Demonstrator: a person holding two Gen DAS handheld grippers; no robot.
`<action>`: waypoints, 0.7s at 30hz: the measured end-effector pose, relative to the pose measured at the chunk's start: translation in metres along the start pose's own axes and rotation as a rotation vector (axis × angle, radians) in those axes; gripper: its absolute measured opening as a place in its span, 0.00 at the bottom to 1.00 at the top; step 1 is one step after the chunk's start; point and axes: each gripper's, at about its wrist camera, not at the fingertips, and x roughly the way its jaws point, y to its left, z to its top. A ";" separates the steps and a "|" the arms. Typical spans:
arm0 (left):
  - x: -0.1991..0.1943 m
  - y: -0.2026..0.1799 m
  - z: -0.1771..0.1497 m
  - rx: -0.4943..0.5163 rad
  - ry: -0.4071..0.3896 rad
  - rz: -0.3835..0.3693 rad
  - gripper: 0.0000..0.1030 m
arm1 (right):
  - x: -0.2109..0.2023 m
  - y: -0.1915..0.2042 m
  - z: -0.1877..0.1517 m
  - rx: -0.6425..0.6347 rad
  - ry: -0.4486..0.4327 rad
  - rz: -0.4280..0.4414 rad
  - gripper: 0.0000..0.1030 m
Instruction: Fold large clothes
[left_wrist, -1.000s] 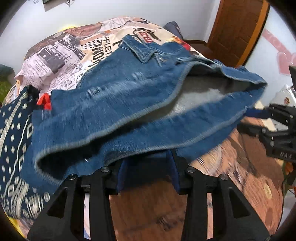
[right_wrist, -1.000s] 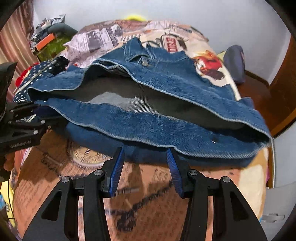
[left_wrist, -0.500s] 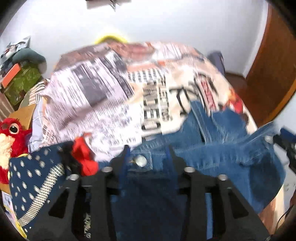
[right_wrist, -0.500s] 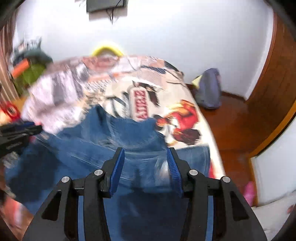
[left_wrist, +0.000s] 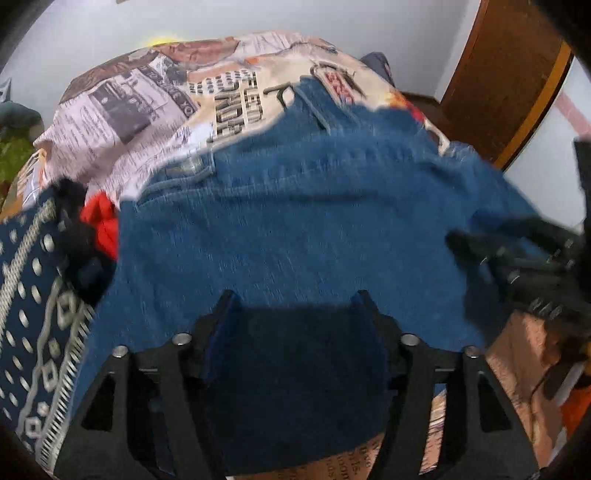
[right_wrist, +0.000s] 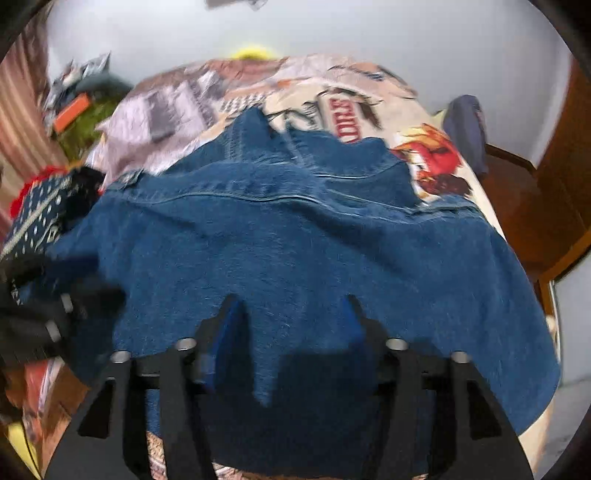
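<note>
Both jaws spread over denim jacket (left_wrist: 314, 221), "SNOR" bedsheet (left_wrist: 236, 103).

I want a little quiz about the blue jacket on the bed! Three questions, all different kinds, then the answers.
1. True or false: the denim jacket lies on a bedspread printed like newspaper.
2. Which stands at the right edge of the room? A) a wooden door B) a fridge C) a ladder
3. Fill in: beside the jacket, at its left, lies a dark blue cloth with ____ dots.

Key
1. True.
2. A.
3. White. Also note: the left gripper and the right gripper both show jaws spread wide over the denim.
</note>
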 end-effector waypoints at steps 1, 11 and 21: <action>-0.002 -0.003 -0.006 0.013 -0.030 0.023 0.71 | 0.000 -0.005 -0.002 0.016 0.010 -0.006 0.71; -0.025 -0.003 -0.038 0.020 -0.077 0.081 0.75 | -0.027 -0.048 -0.036 0.010 0.013 -0.074 0.72; -0.056 -0.003 -0.066 0.020 -0.104 0.146 0.75 | -0.052 -0.034 -0.051 -0.088 0.015 -0.198 0.72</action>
